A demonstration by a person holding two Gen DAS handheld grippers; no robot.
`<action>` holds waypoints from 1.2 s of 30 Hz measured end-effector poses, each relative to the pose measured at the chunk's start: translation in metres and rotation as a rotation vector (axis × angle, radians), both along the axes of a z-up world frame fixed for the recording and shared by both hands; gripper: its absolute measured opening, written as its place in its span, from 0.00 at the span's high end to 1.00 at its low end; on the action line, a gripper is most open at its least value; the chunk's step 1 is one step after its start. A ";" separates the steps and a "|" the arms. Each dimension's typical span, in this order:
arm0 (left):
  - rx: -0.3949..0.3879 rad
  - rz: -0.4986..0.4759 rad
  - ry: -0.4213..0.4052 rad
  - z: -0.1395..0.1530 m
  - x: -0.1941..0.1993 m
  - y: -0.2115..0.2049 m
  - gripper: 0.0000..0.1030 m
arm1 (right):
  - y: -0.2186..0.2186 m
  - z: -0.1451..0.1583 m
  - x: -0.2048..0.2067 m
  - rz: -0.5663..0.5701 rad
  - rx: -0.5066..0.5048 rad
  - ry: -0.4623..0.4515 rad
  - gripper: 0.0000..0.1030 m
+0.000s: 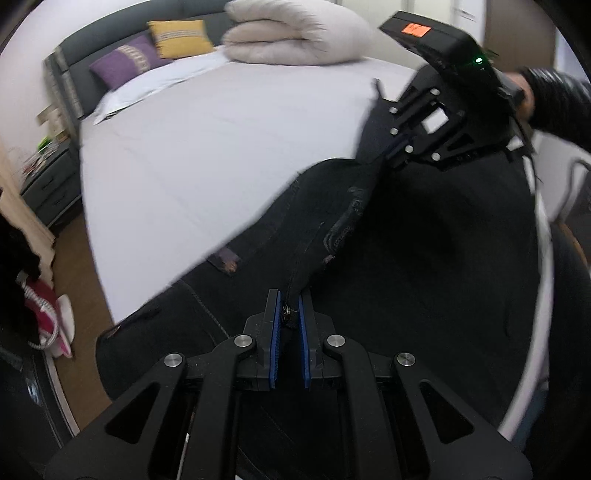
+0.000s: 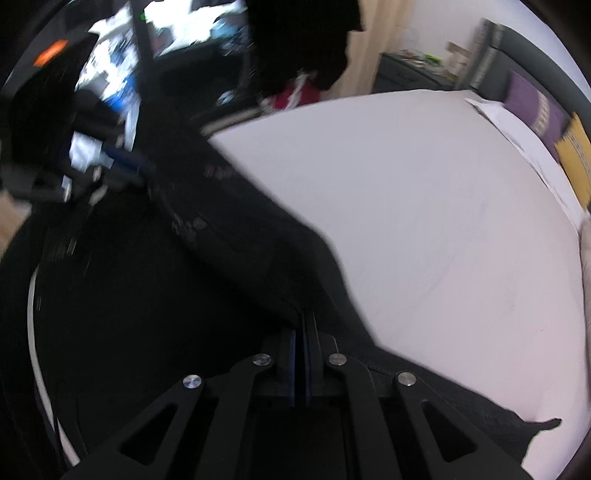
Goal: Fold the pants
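Note:
Black pants (image 1: 424, 236) hang stretched between my two grippers above the near edge of a white bed (image 1: 221, 147). My left gripper (image 1: 290, 302) is shut on the waistband edge, with a metal button between its blue pads. My right gripper (image 1: 391, 151) shows in the left wrist view at upper right, shut on the far end of the waistband. In the right wrist view my right gripper (image 2: 304, 325) is shut on the black fabric (image 2: 184, 295), and my left gripper (image 2: 122, 162) shows blurred at upper left, also holding the cloth.
A folded beige duvet (image 1: 295, 33), a yellow pillow (image 1: 181, 37) and a purple pillow (image 1: 125, 64) lie at the head of the bed. A dark nightstand (image 1: 51, 184) stands beside it. A red and white bag (image 1: 48, 314) lies on the wooden floor.

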State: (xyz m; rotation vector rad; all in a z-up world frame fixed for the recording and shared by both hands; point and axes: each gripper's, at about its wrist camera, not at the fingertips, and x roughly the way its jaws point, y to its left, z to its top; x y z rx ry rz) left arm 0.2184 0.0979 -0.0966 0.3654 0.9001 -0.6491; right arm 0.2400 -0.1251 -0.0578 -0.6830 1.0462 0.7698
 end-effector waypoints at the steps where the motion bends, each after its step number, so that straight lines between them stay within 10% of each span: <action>1: 0.001 -0.032 0.009 -0.001 -0.011 -0.004 0.92 | 0.000 -0.001 -0.007 0.020 -0.021 -0.001 0.96; 13: 0.059 -0.244 0.111 -0.026 -0.095 -0.039 0.92 | 0.014 -0.030 -0.128 0.234 -0.287 -0.066 0.96; 36: 0.064 -0.272 0.133 -0.020 -0.124 -0.036 0.92 | 0.052 -0.039 -0.206 0.122 -0.366 -0.166 0.96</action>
